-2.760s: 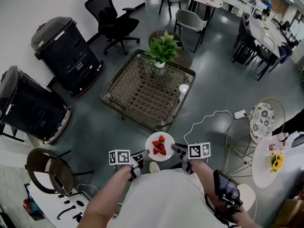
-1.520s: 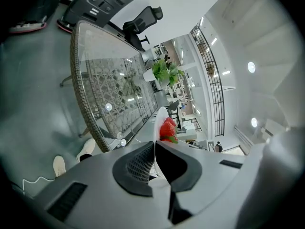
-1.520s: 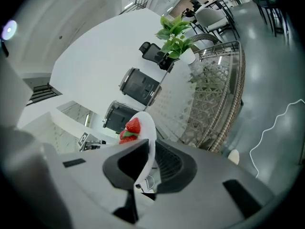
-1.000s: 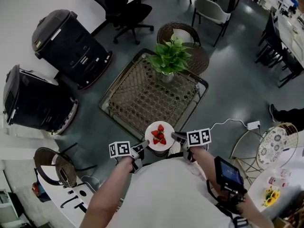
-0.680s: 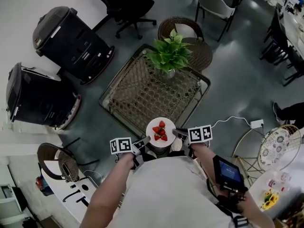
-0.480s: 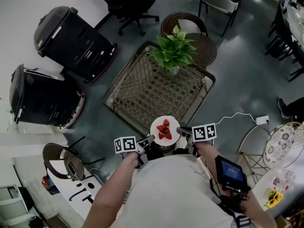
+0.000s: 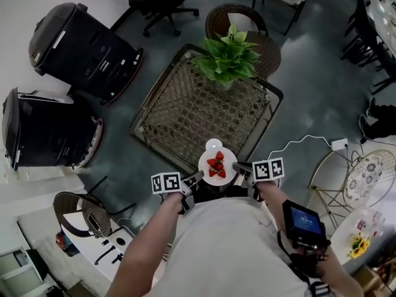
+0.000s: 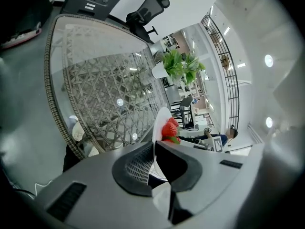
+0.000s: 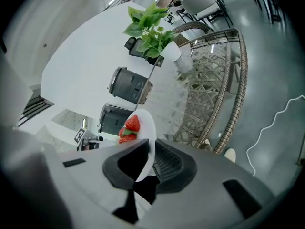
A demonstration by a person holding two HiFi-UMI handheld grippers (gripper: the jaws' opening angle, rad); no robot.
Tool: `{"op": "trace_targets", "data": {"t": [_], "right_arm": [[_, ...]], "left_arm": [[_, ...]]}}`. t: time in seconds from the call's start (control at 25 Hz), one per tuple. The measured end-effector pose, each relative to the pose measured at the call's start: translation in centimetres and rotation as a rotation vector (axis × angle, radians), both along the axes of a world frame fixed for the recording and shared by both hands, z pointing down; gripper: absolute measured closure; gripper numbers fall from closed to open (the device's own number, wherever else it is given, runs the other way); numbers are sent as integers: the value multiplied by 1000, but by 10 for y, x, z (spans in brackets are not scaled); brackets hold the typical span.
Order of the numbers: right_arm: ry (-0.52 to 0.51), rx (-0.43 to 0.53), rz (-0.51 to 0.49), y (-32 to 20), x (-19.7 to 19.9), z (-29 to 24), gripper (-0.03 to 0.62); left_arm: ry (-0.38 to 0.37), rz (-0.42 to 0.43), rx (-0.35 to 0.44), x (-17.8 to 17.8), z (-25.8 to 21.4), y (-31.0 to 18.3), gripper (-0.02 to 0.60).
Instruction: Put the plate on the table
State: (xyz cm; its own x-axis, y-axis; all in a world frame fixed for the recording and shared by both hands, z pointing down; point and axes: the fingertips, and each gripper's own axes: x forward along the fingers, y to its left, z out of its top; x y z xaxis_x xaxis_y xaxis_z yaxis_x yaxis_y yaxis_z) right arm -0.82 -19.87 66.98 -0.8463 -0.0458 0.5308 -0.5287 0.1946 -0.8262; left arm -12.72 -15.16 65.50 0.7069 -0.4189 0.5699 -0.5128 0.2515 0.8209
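Observation:
A small white plate [image 7: 218,166] carrying strawberries [image 7: 216,166] hangs in the air over the near edge of the glass-topped wicker table [image 7: 204,107]. My left gripper [image 7: 197,177] is shut on the plate's left rim and my right gripper [image 7: 238,169] is shut on its right rim. The left gripper view shows the plate [image 8: 160,124] edge-on between the jaws, with a strawberry [image 8: 169,128] above it. From the right gripper comes the mirror picture: the plate [image 9: 148,132] pinched at its rim, strawberries [image 9: 131,127] on top, the table [image 9: 217,89] beyond.
A potted green plant [image 7: 230,55] stands at the table's far edge. Two black wheeled machines [image 7: 80,42] sit on the floor to the left. A wicker chair [image 7: 244,23] is behind the table. A white cable [image 7: 303,144] and a round side table [image 7: 366,178] lie to the right.
The person has walked up to the wicker table carrying the plate. The plate has gone from over bare floor to above the table's near edge. Both grippers keep their hold.

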Motion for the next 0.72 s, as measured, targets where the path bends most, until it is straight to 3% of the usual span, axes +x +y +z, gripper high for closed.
{"op": "trace_targets", "data": {"t": [0.36,0.72], "right_arm": [[68,-29,8,-9,-7,33,565],[92,-47,32,-29,-12,62,565]], "left_arm": [[46,12,-9,-9,36,-11,565],[29,56,-28,-15,62,-36,565]]}}
